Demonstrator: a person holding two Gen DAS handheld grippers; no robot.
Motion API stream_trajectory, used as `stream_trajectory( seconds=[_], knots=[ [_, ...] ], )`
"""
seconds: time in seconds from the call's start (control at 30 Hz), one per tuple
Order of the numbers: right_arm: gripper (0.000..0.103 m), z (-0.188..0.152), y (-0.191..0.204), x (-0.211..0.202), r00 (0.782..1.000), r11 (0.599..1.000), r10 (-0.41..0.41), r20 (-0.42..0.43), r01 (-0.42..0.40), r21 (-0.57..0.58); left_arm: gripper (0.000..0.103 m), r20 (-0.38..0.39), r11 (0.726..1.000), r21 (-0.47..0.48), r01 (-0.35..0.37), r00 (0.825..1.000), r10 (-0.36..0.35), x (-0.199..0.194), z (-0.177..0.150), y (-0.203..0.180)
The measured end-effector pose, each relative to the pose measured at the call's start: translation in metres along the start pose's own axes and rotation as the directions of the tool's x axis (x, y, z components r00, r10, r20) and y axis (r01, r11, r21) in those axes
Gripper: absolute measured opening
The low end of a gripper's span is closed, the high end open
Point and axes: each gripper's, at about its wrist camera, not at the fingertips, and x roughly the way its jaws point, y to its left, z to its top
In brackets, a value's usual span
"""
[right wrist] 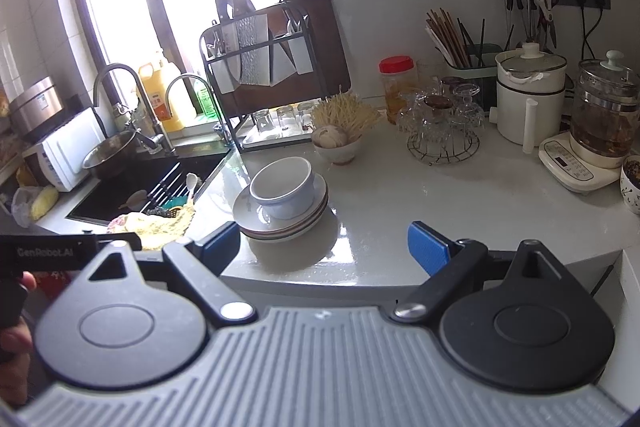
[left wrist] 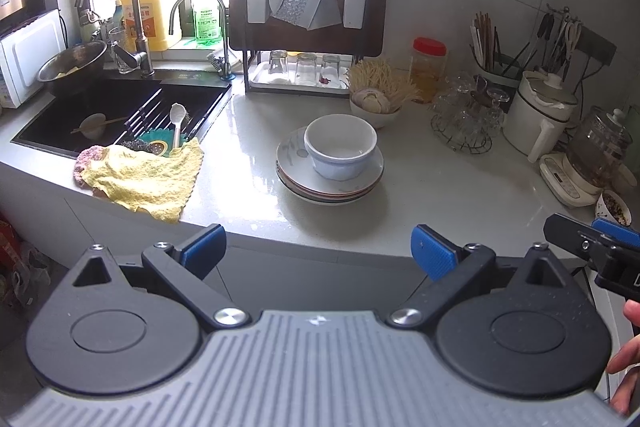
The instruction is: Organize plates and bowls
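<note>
A pale blue-white bowl stands upright on a stack of several plates in the middle of the white counter. The bowl and the plates also show in the right wrist view. My left gripper is open and empty, held back over the counter's front edge, short of the stack. My right gripper is open and empty, also back at the front edge, with the stack ahead and to its left. The right gripper's side shows in the left wrist view at the far right.
A black sink with a small bowl, chopsticks and a spoon lies at the left, a yellow cloth on its corner. A dish rack with glasses, a bowl of noodles, a glass stand, a white pot and a kettle line the back.
</note>
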Motion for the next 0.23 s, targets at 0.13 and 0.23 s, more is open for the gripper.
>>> stream_trajectory(
  seconds=[0.13, 0.23],
  knots=[
    [0.092, 0.0004, 0.0, 0.0005, 1.0, 1.0, 0.004, 0.0, -0.004, -0.001, 0.1, -0.005, 1.0, -0.002, 0.001, 1.0, -0.001, 0.0, -0.002, -0.0002],
    [0.092, 0.001, 0.0007, 0.0009, 1.0, 1.0, 0.008, 0.002, -0.008, -0.006, 0.1, -0.008, 1.0, -0.003, 0.0, 1.0, 0.0, 0.001, -0.0021, 0.0006]
  ],
)
